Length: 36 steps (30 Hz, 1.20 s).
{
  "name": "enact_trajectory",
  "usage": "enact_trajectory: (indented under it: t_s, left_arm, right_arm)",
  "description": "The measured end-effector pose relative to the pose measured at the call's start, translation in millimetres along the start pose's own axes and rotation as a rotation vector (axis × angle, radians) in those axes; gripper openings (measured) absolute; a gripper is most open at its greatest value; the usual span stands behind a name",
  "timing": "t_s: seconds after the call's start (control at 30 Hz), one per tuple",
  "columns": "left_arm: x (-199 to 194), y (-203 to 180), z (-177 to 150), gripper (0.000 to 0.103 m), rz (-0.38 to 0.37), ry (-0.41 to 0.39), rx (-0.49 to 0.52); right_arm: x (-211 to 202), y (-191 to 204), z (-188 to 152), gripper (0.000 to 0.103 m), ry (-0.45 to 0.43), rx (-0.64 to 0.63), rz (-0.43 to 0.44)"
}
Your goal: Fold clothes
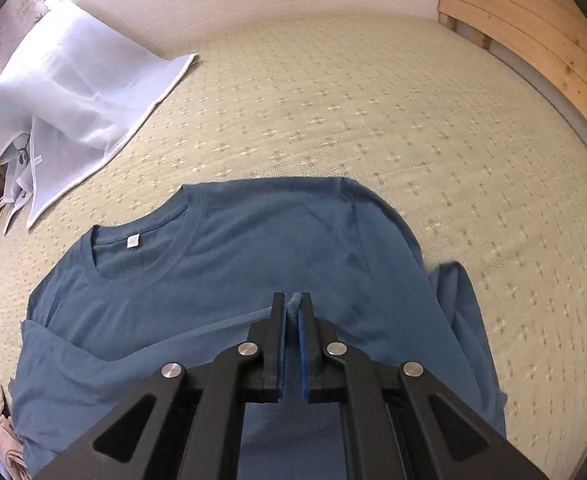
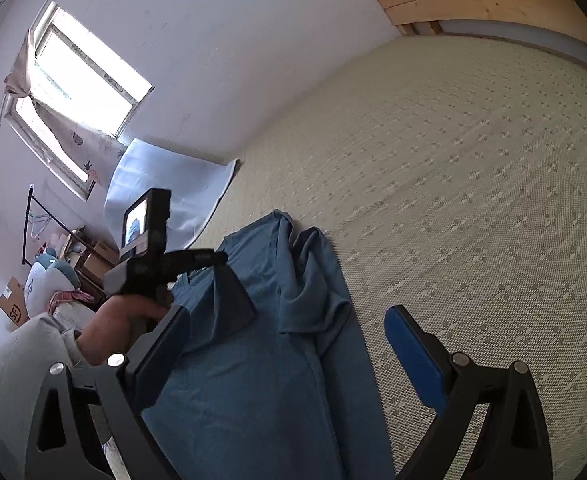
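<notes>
A blue T-shirt (image 1: 213, 264) lies on the patterned mattress (image 1: 373, 120), collar and white label toward the left. My left gripper (image 1: 293, 300) is shut on a pinched ridge of its cloth and holds it up off the bed. In the right wrist view a person's hand (image 2: 121, 320) holds that left gripper (image 2: 217, 259), and the T-shirt (image 2: 261, 360) rises in a tent to its tips, with one sleeve bunched beside it. My right gripper (image 2: 285, 314) hovers over the shirt's body, open, with nothing gripped between its blue pads (image 2: 413, 360).
A folded pale blue shirt (image 1: 73, 100) rests at the mattress's far left against the white wall. A wooden headboard (image 1: 533, 32) runs along the right. A window (image 2: 81, 80), a clothes rack, boxes and a plush toy (image 2: 49, 276) stand beyond the bed's left side.
</notes>
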<state>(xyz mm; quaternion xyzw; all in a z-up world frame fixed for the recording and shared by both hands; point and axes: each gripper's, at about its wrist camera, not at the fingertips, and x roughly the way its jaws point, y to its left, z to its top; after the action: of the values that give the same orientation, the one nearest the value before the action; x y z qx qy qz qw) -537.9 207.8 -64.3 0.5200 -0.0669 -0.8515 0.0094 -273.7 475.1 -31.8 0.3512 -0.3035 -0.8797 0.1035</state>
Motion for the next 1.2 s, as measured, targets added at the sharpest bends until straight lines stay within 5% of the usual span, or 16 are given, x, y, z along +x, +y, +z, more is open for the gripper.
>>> enact_trajectory:
  t_s: [0.13,0.2,0.27,0.47,0.53,0.63,0.87,0.93,1.0,1.2]
  left_arm:
    - [14.5,0.3,-3.9,0.018,0.001,0.022,0.041]
    - [13.7,3.1,-10.0,0.055,-0.012,0.007,0.052]
    - [1.0,3.7,-22.4,0.066,-0.030,-0.054,0.089]
    - [-25.4,-10.7,-78.7,0.070,-0.065,-0.183,0.308]
    - [-20.9,-18.8,-94.2,0.069,-0.034,-0.193,0.372]
    - [-10.9,-26.8,-103.3,0.050,0.002,-0.174,0.395]
    - [8.2,-37.2,-102.4,0.043,0.047,-0.146,0.398]
    - [7.6,-39.5,-104.9,0.030,0.038,-0.148,0.405]
    - [7.4,-41.8,-107.3,0.002,0.037,-0.149,0.410]
    - [-12.5,-46.2,-103.7,0.000,-0.050,-0.186,0.358]
  right_arm:
    - [-0.6,1.0,-0.2,0.100,-0.001,-0.002,-0.005]
    - [-1.0,1.1,-0.2,0.100,-0.004,0.002,-0.004]
    - [-1.5,1.3,0.0,0.100,-0.008,0.006,-0.002]
    - [-2.8,0.4,-0.5,0.100,-0.012,0.013,0.004]
    - [-3.2,-0.3,-0.3,0.100,-0.015,0.019,0.007]
    - [-3.0,-0.3,-0.5,0.100,-0.015,0.023,0.011]
    - [-1.6,1.6,-0.2,0.100,-0.010,0.005,0.010]
    - [-1.4,1.3,0.1,0.100,-0.009,0.006,0.011]
    - [-1.5,1.4,0.2,0.100,-0.009,0.006,0.012]
    - [-2.8,3.4,-0.5,0.100,-0.011,0.003,0.011]
